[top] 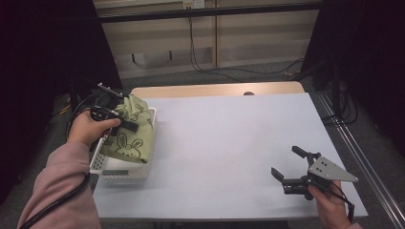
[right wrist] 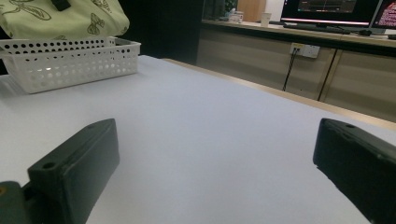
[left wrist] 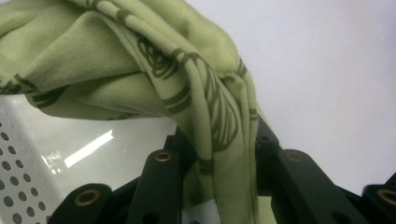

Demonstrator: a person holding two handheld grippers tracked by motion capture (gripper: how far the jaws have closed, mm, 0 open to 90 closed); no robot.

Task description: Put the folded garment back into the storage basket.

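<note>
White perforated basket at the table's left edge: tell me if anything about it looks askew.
The white perforated plastic basket overhangs the white table's left edge. The bunched green printed cloth, pinched by the left gripper, spills over its rim. Nothing looks damaged.

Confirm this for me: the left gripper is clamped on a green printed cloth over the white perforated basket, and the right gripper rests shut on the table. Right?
Not quite. The right gripper is open, not shut: the right gripper view shows its two jaws standing wide apart with bare table between them. The rest holds: the left gripper is clamped on the green printed cloth over the white perforated basket.
</note>
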